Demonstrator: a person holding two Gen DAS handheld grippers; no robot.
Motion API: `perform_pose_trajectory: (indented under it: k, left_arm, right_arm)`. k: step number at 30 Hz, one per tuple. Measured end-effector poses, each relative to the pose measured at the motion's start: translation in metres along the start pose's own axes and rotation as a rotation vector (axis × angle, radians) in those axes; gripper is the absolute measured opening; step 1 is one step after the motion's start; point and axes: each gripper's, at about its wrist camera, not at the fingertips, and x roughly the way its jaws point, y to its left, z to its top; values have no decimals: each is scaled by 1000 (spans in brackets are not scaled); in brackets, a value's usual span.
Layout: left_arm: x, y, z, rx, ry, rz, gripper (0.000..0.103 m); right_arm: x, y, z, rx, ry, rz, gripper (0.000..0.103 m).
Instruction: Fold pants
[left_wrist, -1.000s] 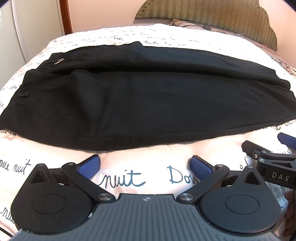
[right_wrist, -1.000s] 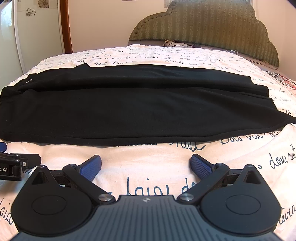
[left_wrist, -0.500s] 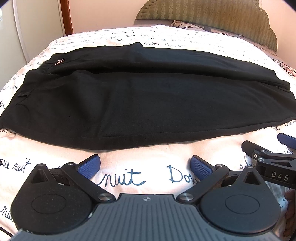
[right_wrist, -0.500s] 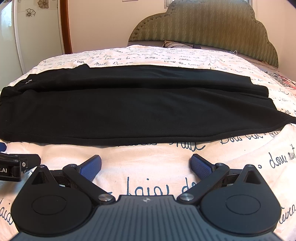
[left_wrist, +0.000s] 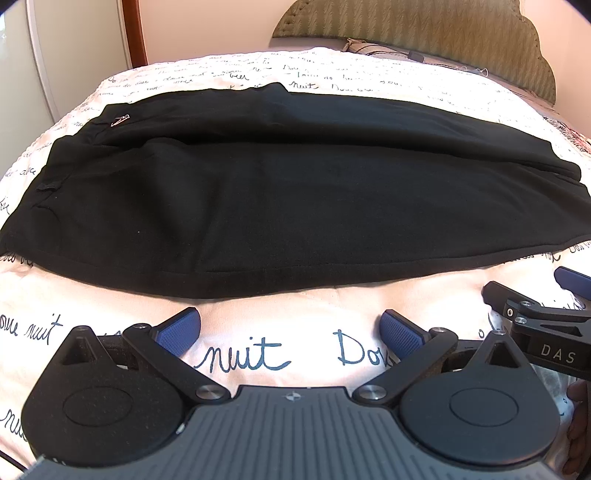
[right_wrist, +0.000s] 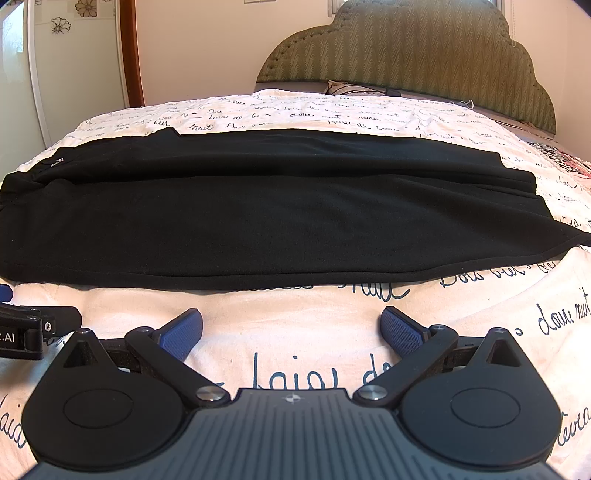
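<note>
Black pants (left_wrist: 288, 199) lie flat across the bed, folded lengthwise, with the waist at the left and the leg ends at the right; the same pants (right_wrist: 273, 218) fill the middle of the right wrist view. My left gripper (left_wrist: 290, 330) hovers open over the bedspread just short of the pants' near edge, nothing between its blue pads. My right gripper (right_wrist: 291, 328) is open too, equally short of the near edge and empty. The right gripper (left_wrist: 546, 314) also shows at the right edge of the left wrist view.
The white bedspread (right_wrist: 332, 332) with blue handwriting print covers the bed. A green padded headboard (right_wrist: 413, 51) stands at the back right, with a pillow (right_wrist: 354, 88) below it. A white door and wooden frame (right_wrist: 129, 51) are at the left.
The left wrist view has risen and drawn back slightly, showing more of the bed beyond the pants. The right gripper and the pants have stayed still.
</note>
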Motion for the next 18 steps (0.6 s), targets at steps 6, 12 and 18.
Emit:
perform_pose_trajectory:
  k: [6, 12, 18]
  left_arm:
    - [1, 0, 0, 1, -1, -2, 103]
    - [1, 0, 0, 1, -1, -2, 103]
    - [0, 0, 0, 1, -4, -3, 103]
  right_arm:
    - [0, 0, 0, 0, -1, 0, 103]
    - [0, 0, 0, 0, 0, 0, 103]
    - [0, 0, 0, 0, -1, 0, 103]
